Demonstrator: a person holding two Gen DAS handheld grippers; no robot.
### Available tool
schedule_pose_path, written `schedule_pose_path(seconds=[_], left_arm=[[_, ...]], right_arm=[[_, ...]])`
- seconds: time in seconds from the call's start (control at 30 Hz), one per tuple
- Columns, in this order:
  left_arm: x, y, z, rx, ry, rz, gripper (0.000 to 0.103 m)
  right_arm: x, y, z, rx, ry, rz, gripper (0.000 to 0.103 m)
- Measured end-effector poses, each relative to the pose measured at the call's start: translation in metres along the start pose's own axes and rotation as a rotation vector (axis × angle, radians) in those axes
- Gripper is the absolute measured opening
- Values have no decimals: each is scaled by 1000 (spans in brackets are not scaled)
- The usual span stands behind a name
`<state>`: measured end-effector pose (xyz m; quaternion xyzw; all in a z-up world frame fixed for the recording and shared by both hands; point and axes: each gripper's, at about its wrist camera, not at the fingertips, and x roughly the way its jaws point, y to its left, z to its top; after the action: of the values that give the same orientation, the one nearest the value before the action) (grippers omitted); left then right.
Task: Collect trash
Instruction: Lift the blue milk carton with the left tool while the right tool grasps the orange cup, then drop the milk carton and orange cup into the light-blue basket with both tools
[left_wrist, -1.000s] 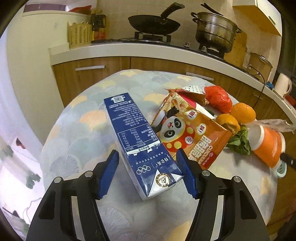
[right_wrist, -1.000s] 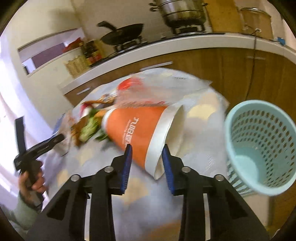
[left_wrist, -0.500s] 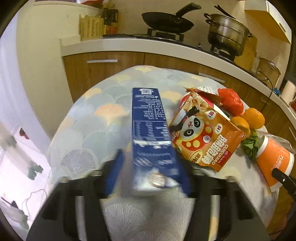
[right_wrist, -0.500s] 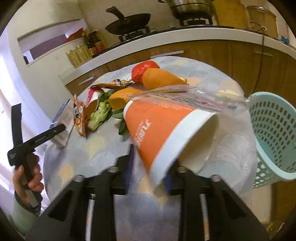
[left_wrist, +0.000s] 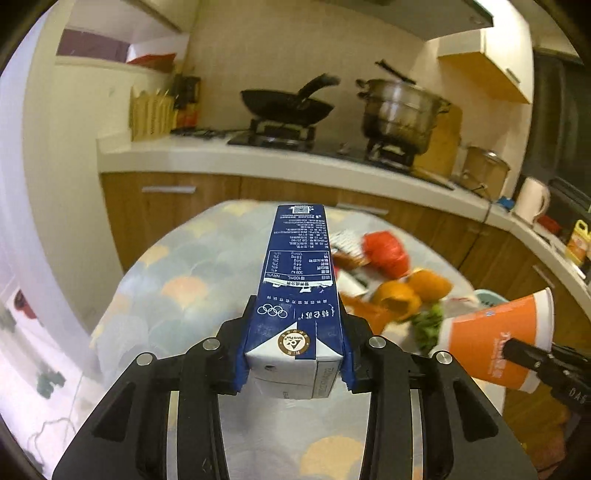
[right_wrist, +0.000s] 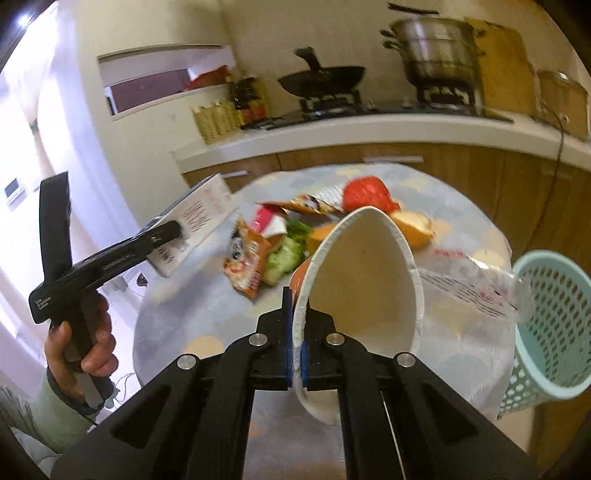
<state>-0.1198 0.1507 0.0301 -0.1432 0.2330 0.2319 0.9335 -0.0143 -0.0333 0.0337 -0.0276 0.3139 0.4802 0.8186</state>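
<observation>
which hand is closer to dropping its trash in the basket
Right, likely. The right gripper pinches the paper cup rim, with the basket just beside it; the left gripper holds the milk carton further away.

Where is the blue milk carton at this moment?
In the left wrist view the blue milk carton is clamped centrally in the left tool, above the table.

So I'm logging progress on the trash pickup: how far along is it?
Nothing looks binned yet; the little that shows inside the teal basket is bare. In hand: the left gripper clamps the blue milk carton, and the right gripper pinches the orange paper cup by its rim, both clear of the table. Left: snack bag, red plastic bag, peels and greens.
</observation>
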Motion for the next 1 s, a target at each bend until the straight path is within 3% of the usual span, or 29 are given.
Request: schedule_pose_path(seconds=[0.17, 0.3, 0.6, 0.73, 0.83, 1.0], left_arm=[[-5, -26, 14, 34, -25, -71, 35], [-6, -60, 22, 78, -47, -152, 35], [18, -172, 31, 178, -16, -388, 35], [44, -232, 26, 214, 66, -494, 35], [71, -273, 16, 217, 166, -560, 35], [116, -326, -14, 250, 296, -592, 35]], right_arm=[[-17, 6, 12, -46, -49, -34, 2], [-47, -13, 20, -32, -119, -97, 2], [-109, -103, 13, 78, -208, -371, 2], [-110, -151, -5, 140, -176, -491, 2], [-101, -183, -24, 201, -137, -528, 2], [-77, -237, -57, 340, -54, -545, 2]])
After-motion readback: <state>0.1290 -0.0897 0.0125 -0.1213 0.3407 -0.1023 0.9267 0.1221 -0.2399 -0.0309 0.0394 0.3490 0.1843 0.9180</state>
